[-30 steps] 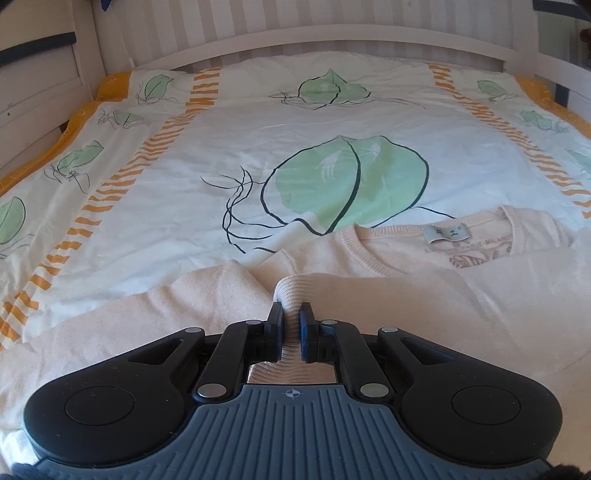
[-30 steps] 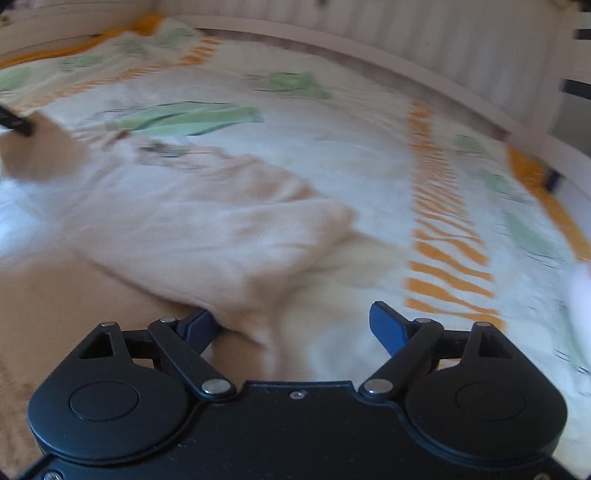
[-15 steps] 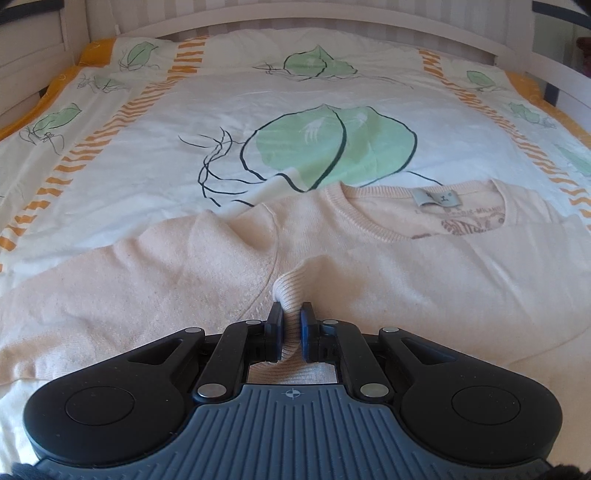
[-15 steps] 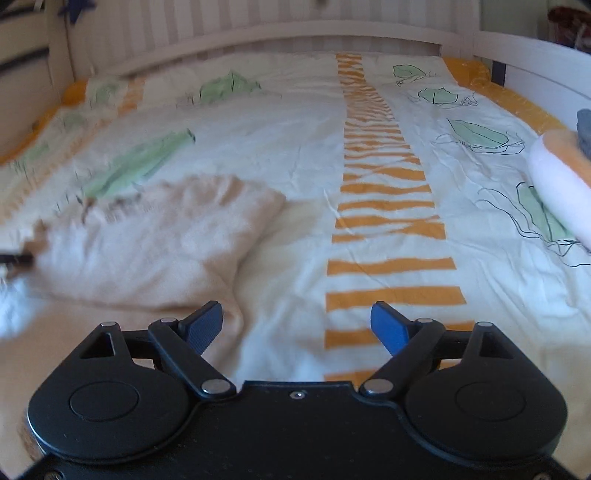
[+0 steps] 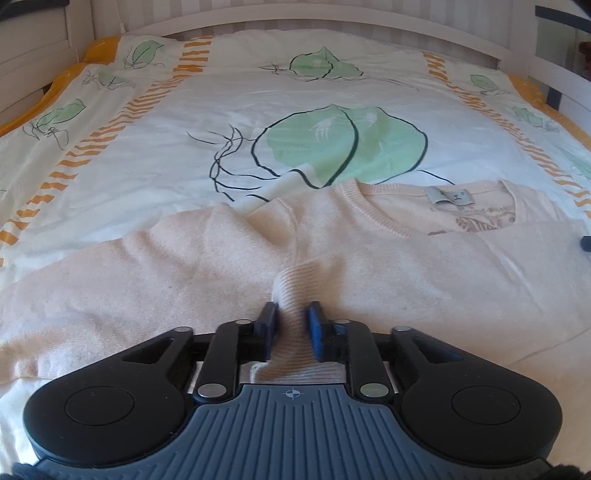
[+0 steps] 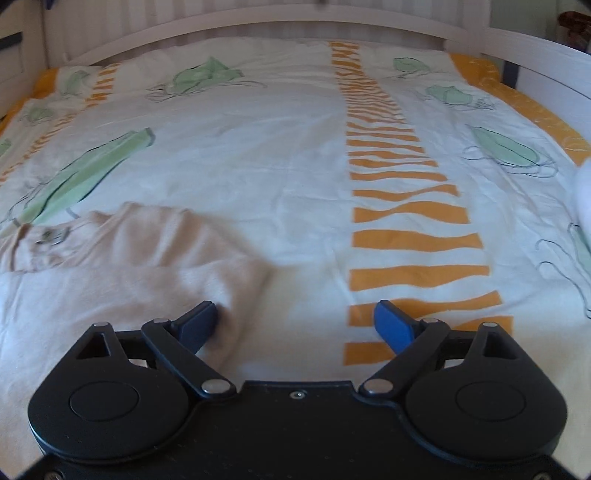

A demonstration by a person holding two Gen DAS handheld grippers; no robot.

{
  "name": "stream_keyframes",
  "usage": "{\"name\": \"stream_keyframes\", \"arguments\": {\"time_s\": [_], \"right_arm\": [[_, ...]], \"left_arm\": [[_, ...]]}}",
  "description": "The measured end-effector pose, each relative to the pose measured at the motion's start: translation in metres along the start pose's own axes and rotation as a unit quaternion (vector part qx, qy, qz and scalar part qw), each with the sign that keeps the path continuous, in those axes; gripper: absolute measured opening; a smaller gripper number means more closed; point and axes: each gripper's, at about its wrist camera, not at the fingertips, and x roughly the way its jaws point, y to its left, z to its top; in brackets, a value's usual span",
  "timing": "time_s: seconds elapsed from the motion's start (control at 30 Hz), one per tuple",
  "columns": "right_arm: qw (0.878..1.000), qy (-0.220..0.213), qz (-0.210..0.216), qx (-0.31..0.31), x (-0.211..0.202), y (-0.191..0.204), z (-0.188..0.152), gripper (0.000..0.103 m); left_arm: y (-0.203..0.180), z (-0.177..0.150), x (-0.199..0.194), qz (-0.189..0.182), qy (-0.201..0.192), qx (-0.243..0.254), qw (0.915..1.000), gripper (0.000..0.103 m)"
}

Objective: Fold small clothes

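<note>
A white duvet cover [image 5: 155,155] printed with green leaves [image 5: 343,144] and orange striped bands [image 6: 402,206] covers the bed, with an orange border [image 6: 532,107] along its edge. A white slatted bed frame [image 5: 332,18] curves around the far side

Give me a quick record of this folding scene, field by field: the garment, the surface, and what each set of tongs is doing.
garment: pale peach sweater, spread flat, neck label showing
surface: bedspread with green leaf print and orange stripes
left tongs: jaws slightly apart around the ribbed cuff; firm grip cannot be confirmed
right tongs: jaws wide open, holding nothing, at the sweater's right edge
other: white bed frame behind; pale rolled item at right, partly out of view
</note>
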Motion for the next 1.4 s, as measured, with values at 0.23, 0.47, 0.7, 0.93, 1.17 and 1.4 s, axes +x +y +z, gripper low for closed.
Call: {"name": "stream_keyframes", "arguments": {"time_s": [0.23,0.47,0.7,0.93,1.17,1.4], "right_arm": [[1.000,0.002,-0.010,0.003,-0.005,-0.004,-0.002,0.092],[0.999,-0.027,0.014,0.032,-0.034,0.000,-0.001,0.093],[0.998,-0.035,0.052,0.013,-0.058,0.024,-0.021,0.093],[0.996,-0.055,0.063,-0.014,-0.079,0.031,-0.052,0.093],[0.995,-0.079,0.052,-0.022,-0.084,0.026,-0.074,0.093],[0.999,-0.044,0.028,0.008,-0.068,0.016,-0.077,0.094]], "left_arm": [[0.023,0.003,-0.005,0.059,0.001,-0.010,0.9982,0.027],[0.047,0.000,-0.019,0.084,0.003,-0.043,0.9956,0.027],[0.026,-0.005,-0.020,0.021,-0.014,-0.011,0.9996,0.027],[0.018,0.005,-0.010,-0.027,-0.013,-0.018,0.9994,0.028],[-0.005,0.004,-0.015,-0.033,-0.027,0.020,0.9989,0.028],[-0.015,-0.010,-0.005,0.019,0.010,0.070,0.9973,0.031]]}}
